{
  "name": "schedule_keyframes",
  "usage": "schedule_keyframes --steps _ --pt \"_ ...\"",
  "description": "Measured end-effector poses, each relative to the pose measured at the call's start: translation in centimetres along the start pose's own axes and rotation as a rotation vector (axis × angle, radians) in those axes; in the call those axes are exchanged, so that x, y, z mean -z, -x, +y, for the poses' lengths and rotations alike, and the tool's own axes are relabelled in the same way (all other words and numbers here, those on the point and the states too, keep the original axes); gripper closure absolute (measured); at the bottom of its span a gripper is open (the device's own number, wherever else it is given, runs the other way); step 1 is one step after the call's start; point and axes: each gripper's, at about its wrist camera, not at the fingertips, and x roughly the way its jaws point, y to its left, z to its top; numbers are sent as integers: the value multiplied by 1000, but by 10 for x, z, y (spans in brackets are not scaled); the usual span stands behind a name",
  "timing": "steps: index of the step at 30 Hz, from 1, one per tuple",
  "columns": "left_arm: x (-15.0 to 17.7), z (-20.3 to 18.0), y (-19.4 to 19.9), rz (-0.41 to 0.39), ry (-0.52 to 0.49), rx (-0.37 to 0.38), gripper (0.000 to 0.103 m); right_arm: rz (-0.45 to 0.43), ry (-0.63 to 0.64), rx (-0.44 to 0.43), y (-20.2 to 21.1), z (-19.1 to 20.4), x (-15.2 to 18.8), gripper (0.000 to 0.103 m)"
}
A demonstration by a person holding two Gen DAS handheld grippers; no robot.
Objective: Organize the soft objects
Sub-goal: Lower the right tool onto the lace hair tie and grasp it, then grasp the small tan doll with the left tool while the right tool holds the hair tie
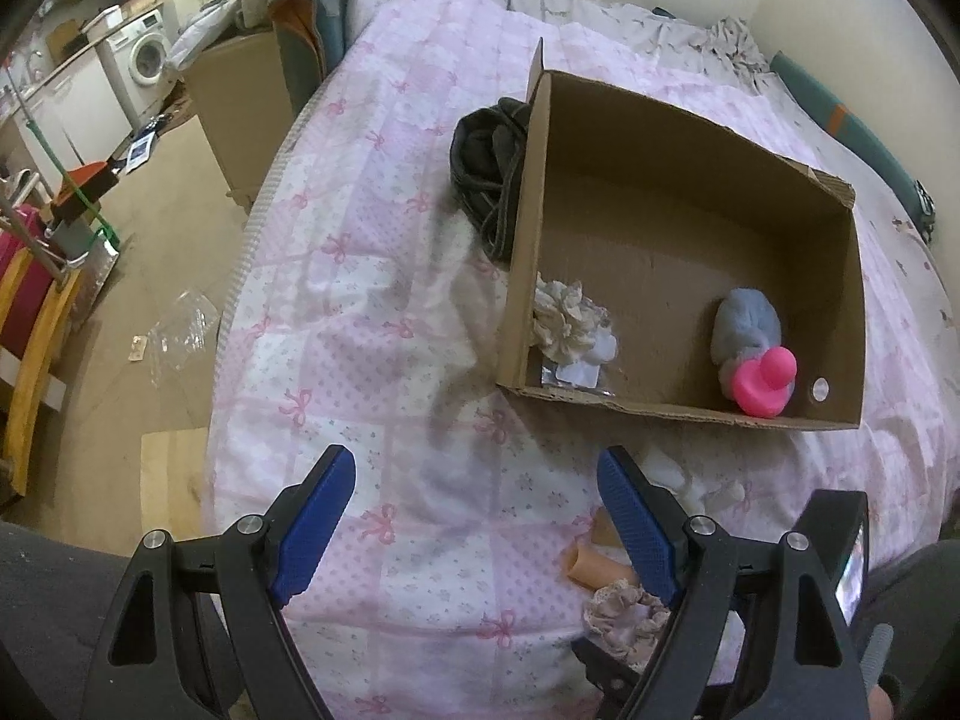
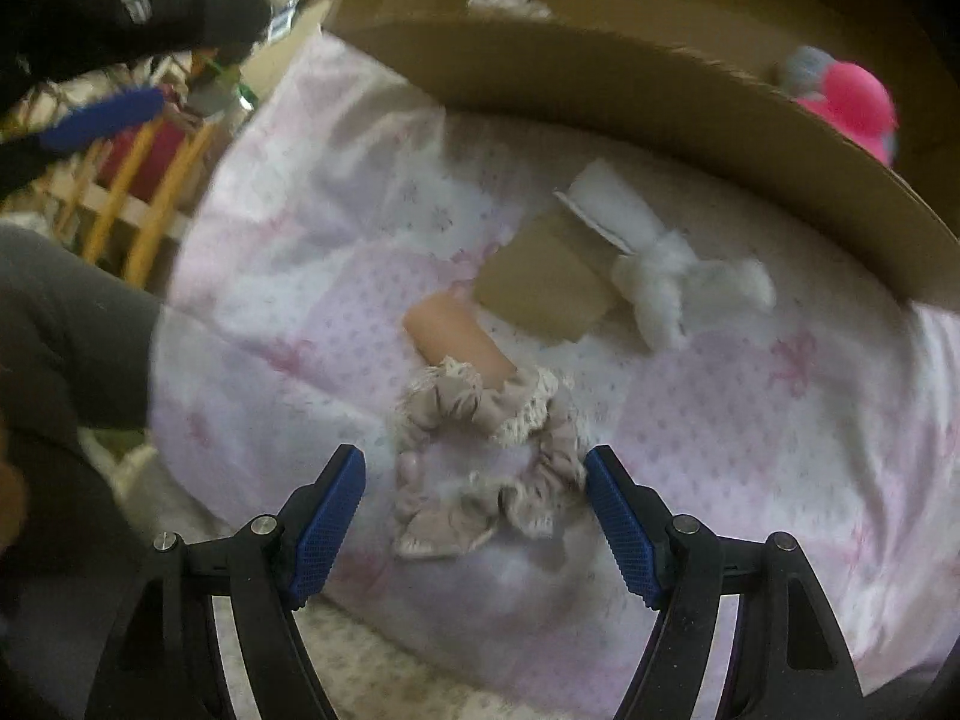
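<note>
An open cardboard box (image 1: 690,204) lies on the pink bedspread (image 1: 372,300). Inside it are a cream scrunchie (image 1: 564,318), a grey-blue fluffy toy (image 1: 744,324) and a pink rubber duck (image 1: 765,381). My left gripper (image 1: 474,516) is open and empty above the bedspread, in front of the box. My right gripper (image 2: 474,516) is open, its fingers on either side of a beige lace-trimmed scrunchie (image 2: 486,462), which also shows in the left wrist view (image 1: 627,618). A peach tube (image 2: 456,336), a cardboard piece (image 2: 546,282) and a white fluffy bow (image 2: 672,282) lie beyond it.
A dark bundle of cloth (image 1: 489,174) lies against the box's left wall. A brown box (image 1: 246,114) stands on the floor left of the bed. Wooden rails (image 1: 36,330) and a washing machine (image 1: 147,54) are further left. A wall (image 1: 852,12) borders the bed's far side.
</note>
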Motion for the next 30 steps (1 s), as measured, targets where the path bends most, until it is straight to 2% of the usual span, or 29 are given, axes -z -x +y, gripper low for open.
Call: schedule_keyframes --steps 4,5,6,8,11,19,23,30 --pt "-1 -1 -3 11 -2 9 22 -12 18 24 -5 2 -3 23" --pt "-1 -2 -4 13 -3 11 22 -15 21 28 -4 2 -2 30" --pt "-1 -3 -5 15 -5 12 22 -17 25 32 -2 2 0 48" --pt "-1 -5 -6 20 -8 15 22 -11 23 33 1 0 3 72" --pt "-1 -7 -6 23 -11 21 22 -4 1 18 8 -8 6 85" --pt "0 -9 -8 41 -15 32 22 -11 -40 -20 40 -24 11 86" --pt "2 -15 -11 55 -33 36 22 -78 -53 -28 70 -35 11 86" --pt "10 -28 -21 107 -87 65 22 -276 -157 -41 116 -69 13 86"
